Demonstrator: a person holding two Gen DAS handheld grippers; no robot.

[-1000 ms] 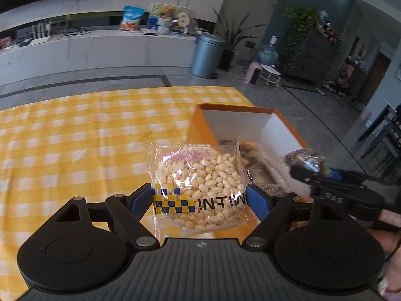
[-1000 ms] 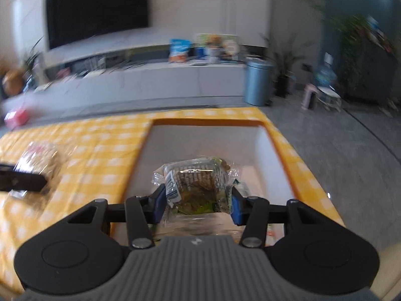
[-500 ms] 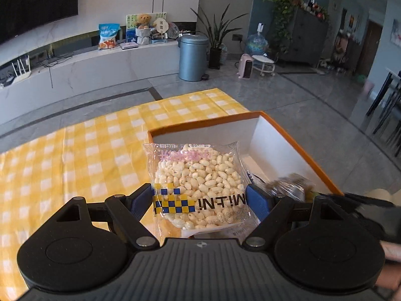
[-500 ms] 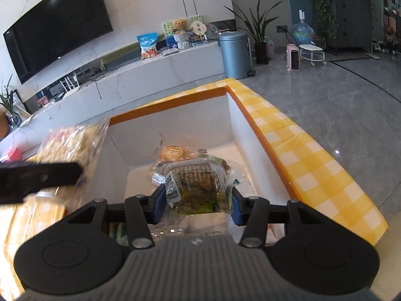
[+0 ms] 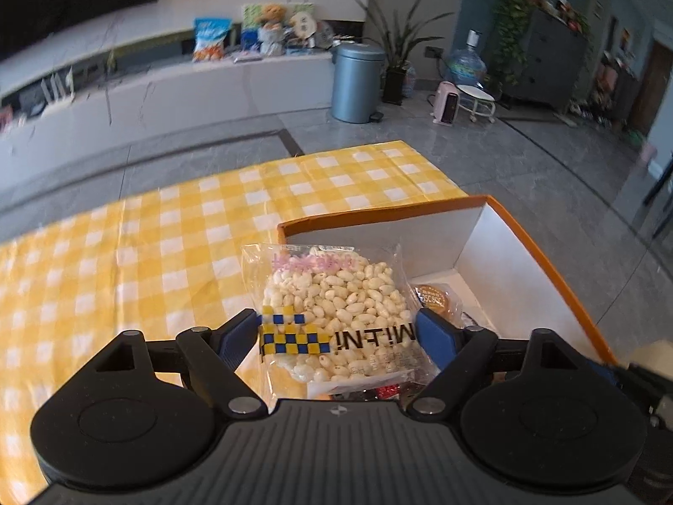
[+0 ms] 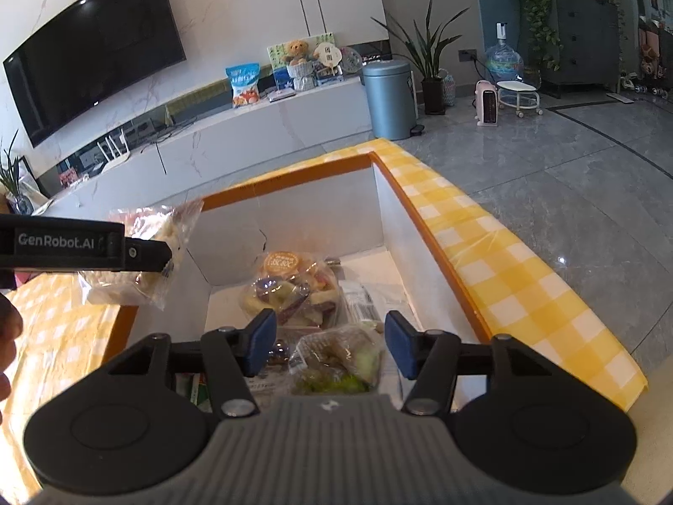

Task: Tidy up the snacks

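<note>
Clear puffed-rice bag point(image 5: 336, 315) between left claw point(image 5: 336, 332) pads | over orange box point(image 5: 547, 252)

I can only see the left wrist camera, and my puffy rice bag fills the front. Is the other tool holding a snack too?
Observer: No. The right tool has its jaws opening, and a green snack packet lies in the box below them, touching neither pad.
Operator: Is my bag over the box?
Observer: In the right wrist view, the puffed rice packet hangs above the box's left rim. The left tool grips it, with its jaws opening.
Operator: What's underneath there?
Observer: Bare white floor beside the left wall. The other packets are heaped in the middle, with a mixed snack packet on top.
</note>
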